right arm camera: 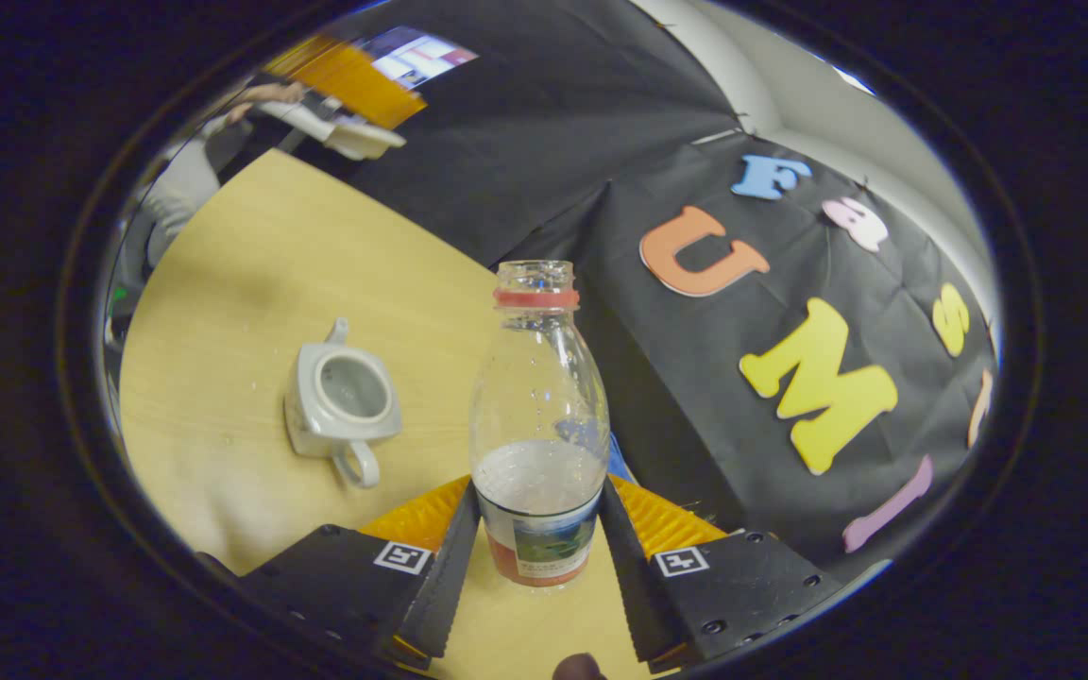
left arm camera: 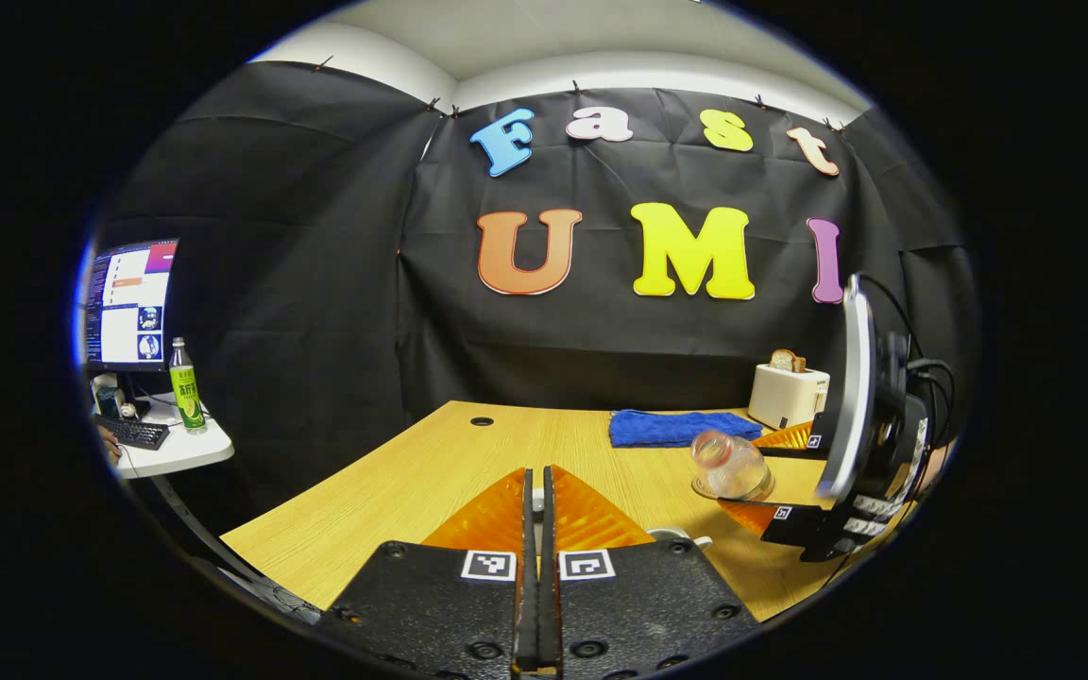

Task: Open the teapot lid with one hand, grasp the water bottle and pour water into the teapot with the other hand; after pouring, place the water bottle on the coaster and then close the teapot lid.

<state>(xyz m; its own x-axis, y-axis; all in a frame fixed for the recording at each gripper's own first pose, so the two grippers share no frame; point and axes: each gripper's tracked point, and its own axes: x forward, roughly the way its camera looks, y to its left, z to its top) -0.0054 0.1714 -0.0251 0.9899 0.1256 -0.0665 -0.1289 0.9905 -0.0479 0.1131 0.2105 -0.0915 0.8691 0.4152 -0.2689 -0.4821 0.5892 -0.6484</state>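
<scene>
Your right claw (right arm camera: pixel 536 529) is gripping the water bottle (right arm camera: pixel 538 425) low on its label, both fingers pressing its sides, keeping it upright so the remaining water stays in. The teapot (right arm camera: pixel 341 401) is sitting open on the tabletop (right arm camera: pixel 223 312), beside and apart from the bottle. Your left claw (left arm camera: pixel 535 529) is clenched; whether it is pinching the lid, I cannot tell.

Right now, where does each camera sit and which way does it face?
Left gripper view: rides the left gripper, level over the table, facing the booth wall; fingers together.
Right gripper view: rides the right gripper, tilted down over the open teapot; fingers clamp the water bottle.
Shared: table, the bottle and the right gripper.
</scene>
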